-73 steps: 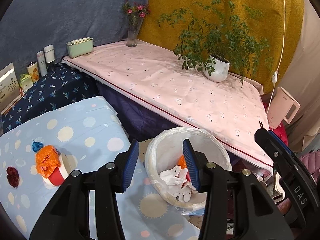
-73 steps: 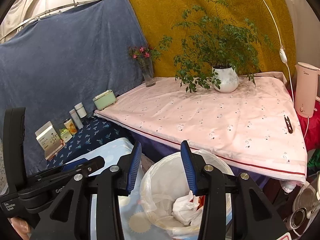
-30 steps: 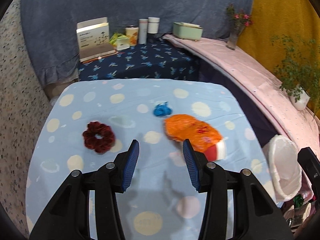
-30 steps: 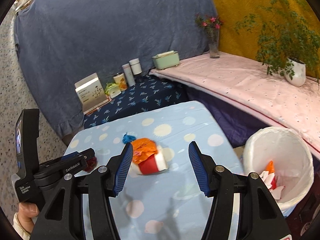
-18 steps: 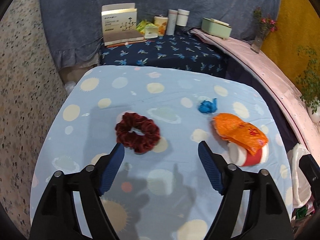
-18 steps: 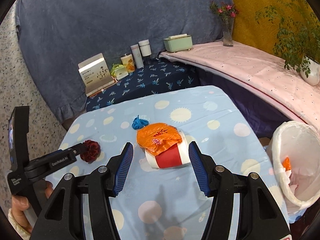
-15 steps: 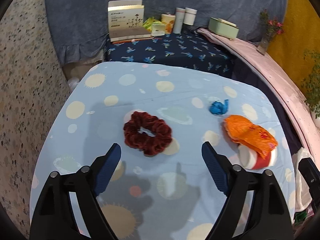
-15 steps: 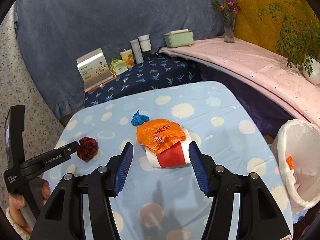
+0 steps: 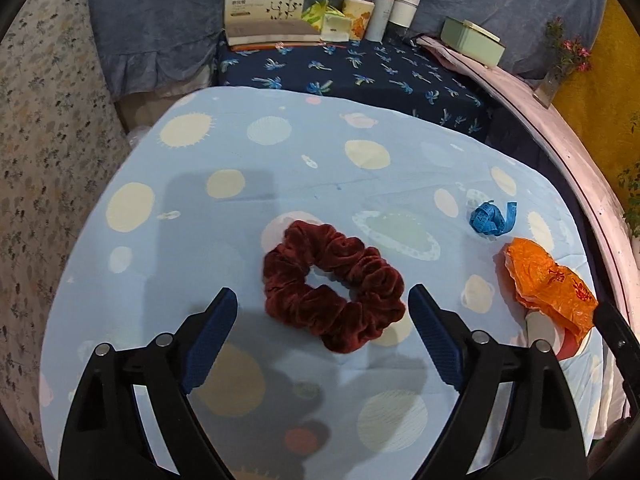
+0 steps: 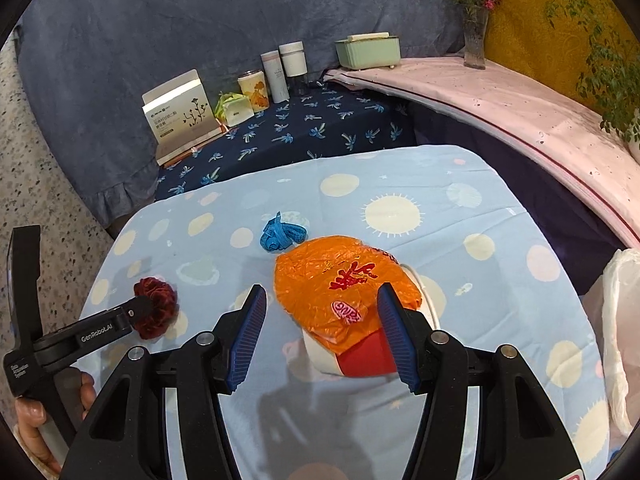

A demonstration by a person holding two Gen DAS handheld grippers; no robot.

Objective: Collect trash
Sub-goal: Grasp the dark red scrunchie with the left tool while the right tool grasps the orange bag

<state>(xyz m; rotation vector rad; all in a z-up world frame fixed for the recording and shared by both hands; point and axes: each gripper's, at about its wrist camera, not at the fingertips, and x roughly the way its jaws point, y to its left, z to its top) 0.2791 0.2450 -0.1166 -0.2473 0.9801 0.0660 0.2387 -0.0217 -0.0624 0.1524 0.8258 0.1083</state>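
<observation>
A dark red scrunchie (image 9: 334,284) lies on the light blue dotted tablecloth (image 9: 240,208). My left gripper (image 9: 322,320) is open and empty, its fingers on either side of the scrunchie's near half, just above the cloth. An orange plastic bag (image 10: 340,284) is draped over a red and white paper cup (image 10: 356,354) lying on its side. My right gripper (image 10: 320,320) is open and empty around the bag. A blue tape curl (image 10: 280,234) lies behind the bag. The scrunchie (image 10: 154,308) and left gripper also show in the right wrist view.
A white-lined trash bin (image 10: 618,320) stands at the table's right edge. Behind the table, a dark blue surface (image 9: 360,72) holds a box (image 9: 264,4), cans and bottles (image 9: 396,12). A pink-covered bench (image 10: 520,108) has a vase (image 10: 474,40), a green box (image 10: 368,50) and a plant.
Both grippers swung from over the trash bin to the table. The left opened wide and closed in on the scrunchie; the right closed in on the orange bag and cup.
</observation>
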